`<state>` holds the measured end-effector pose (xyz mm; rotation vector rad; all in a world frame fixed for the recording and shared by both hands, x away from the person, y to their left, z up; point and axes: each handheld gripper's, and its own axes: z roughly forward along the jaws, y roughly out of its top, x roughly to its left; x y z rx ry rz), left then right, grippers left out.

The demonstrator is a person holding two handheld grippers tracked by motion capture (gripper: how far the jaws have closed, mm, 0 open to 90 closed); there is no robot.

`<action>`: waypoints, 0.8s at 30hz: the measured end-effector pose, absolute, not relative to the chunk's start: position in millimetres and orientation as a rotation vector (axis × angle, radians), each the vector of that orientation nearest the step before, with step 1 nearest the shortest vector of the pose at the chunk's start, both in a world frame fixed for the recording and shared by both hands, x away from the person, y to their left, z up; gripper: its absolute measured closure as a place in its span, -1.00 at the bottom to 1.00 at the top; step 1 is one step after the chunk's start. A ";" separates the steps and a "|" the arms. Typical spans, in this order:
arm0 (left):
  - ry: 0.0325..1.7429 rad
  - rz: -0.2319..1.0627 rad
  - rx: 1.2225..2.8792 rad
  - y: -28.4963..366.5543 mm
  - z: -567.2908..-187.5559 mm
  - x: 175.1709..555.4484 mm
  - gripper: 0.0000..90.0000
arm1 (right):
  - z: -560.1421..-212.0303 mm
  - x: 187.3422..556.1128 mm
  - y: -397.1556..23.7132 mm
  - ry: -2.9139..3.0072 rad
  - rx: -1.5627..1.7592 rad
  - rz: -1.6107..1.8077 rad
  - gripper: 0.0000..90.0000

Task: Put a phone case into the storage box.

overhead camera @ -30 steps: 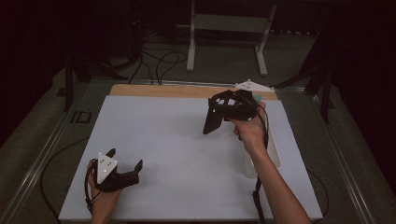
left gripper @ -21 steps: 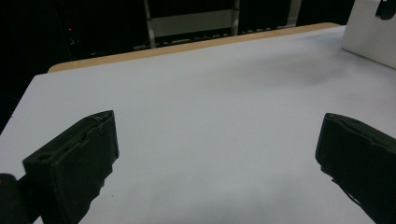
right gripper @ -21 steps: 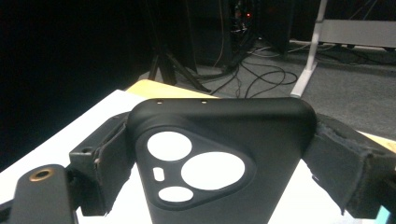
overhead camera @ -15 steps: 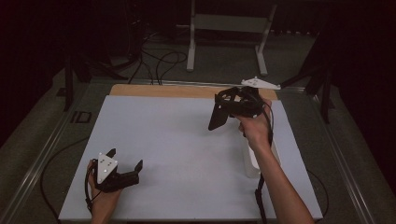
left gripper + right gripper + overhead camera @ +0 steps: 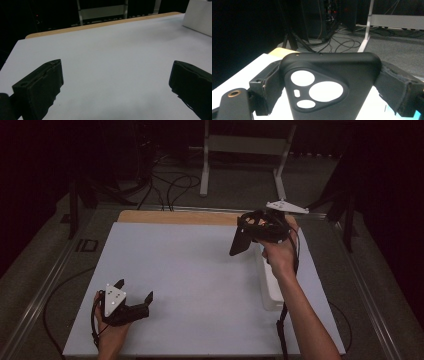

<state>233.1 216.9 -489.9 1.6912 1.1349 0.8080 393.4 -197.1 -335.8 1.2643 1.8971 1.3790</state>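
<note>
Table, covered by a white sheet with a strip of bare wood along its far edge; a white tray lies near its right side, partly behind the person's right forearm.

Right gripper, raised above the table just beyond the tray's far end, jaws closed on a black phone case. In the right gripper view the jaws press against the two long side walls of the case, one on each side, just below its camera end.

Left gripper, low over the near left corner of the table, jaws spread wide with nothing between them; in the left gripper view bare white sheet lies between the two pads.

Phone case: judged light, thin-walled and somewhat flexible, with a smooth matte skin that may slip under a loose hold. Being an empty shell, it is likely to bow if squeezed hard across its width; a hold on the side walls, as here, seems sound.

Orientation: in the high view the long axis hangs steeply, lower end tilted toward the table's middle. The camera cutouts face the gripper's camera.
</note>
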 end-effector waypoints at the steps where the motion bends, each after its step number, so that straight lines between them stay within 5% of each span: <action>1: 1.135 0.808 1.691 216.8 -489.9 233.2 -1.00 | -335.5 393.8 -198.2 1.893 1.262 1.375 -0.70; 24: 1.134 0.809 1.691 217.1 -489.7 233.0 -1.00 | -325.9 399.0 -228.7 1.829 1.294 1.294 -0.70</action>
